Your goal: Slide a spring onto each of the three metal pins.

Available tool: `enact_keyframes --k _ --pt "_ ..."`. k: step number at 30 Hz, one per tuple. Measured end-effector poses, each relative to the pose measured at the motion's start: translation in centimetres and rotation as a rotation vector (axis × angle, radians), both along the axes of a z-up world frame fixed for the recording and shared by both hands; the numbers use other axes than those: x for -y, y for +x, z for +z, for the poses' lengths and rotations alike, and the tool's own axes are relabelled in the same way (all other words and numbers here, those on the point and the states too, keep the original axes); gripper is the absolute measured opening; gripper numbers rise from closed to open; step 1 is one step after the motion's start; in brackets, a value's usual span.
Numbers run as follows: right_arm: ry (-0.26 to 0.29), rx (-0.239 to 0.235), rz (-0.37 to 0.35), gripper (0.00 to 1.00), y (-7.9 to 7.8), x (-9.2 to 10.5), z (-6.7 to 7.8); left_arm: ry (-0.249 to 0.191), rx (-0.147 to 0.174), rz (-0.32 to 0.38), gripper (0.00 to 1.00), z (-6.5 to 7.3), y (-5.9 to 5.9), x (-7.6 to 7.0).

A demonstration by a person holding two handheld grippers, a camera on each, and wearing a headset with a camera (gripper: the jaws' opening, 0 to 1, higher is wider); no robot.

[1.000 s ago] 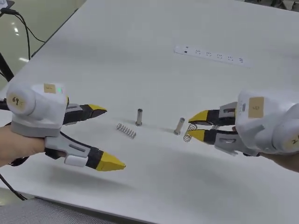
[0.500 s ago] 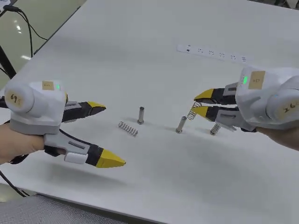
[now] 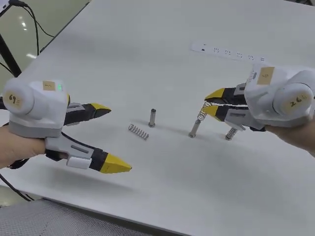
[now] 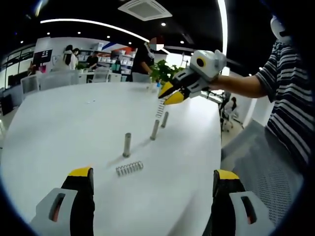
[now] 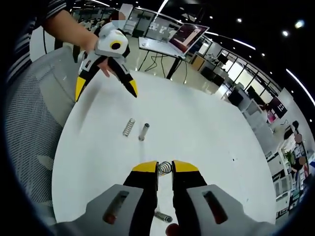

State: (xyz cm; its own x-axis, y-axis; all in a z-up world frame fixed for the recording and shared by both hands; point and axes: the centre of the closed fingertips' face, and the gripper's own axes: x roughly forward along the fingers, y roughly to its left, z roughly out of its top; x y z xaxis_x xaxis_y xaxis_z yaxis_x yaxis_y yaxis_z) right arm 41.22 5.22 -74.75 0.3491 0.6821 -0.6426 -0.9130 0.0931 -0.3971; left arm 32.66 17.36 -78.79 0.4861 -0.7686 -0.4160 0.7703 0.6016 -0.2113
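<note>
While the left hand-held gripper (image 3: 115,138) hangs spread wide over the tabletop (image 3: 147,59), the right hand-held gripper (image 3: 210,102) pinches a spring (image 3: 201,117) close to the top of the middle pin (image 3: 195,128).

We hold the left gripper (image 3: 118,139) at the near left, our left hand (image 3: 17,147) wrapped under its white body. Its jaws are spread wide and point right. Our right hand (image 3: 295,135) carries the right gripper (image 3: 205,104) at the right, its tips pointing left and tilted slightly down. Those jaws stand nearly together, pinching a spring (image 3: 202,116) at the yellow tips. In the left gripper view our bare right forearm (image 4: 236,86) reaches out of a striped sleeve (image 4: 278,73).
</note>
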Motion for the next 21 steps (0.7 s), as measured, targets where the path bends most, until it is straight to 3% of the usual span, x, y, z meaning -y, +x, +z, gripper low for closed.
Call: enact_keyframes --k 21 --pt "-0.014 -0.031 0.000 0.08 -0.1 -0.2 -1.4 -0.013 -0.005 0.020 0.97 -0.1 -0.1 -0.3"
